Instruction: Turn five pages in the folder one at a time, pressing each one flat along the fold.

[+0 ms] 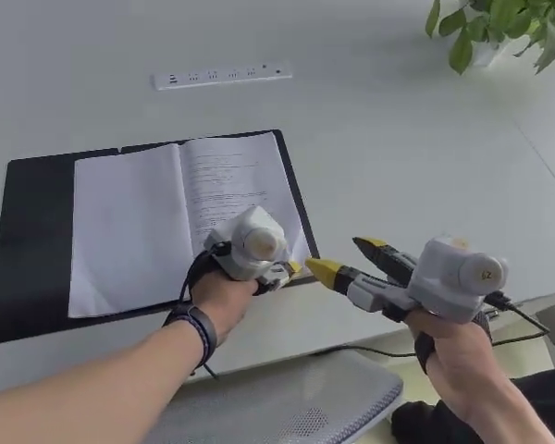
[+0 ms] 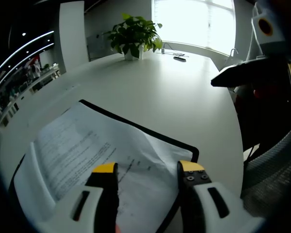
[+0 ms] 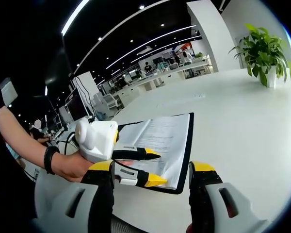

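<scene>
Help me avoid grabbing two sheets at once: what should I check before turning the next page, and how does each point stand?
1. The folder lies open on the table: ok.
2. The left gripper is open at the near corner of the right page: ok.
3. A single sheet sits between its jaws: cannot tell.
4. The right gripper is open, empty and off to the folder's side: ok.
5. The left page lies flat up to the fold: ok.
</scene>
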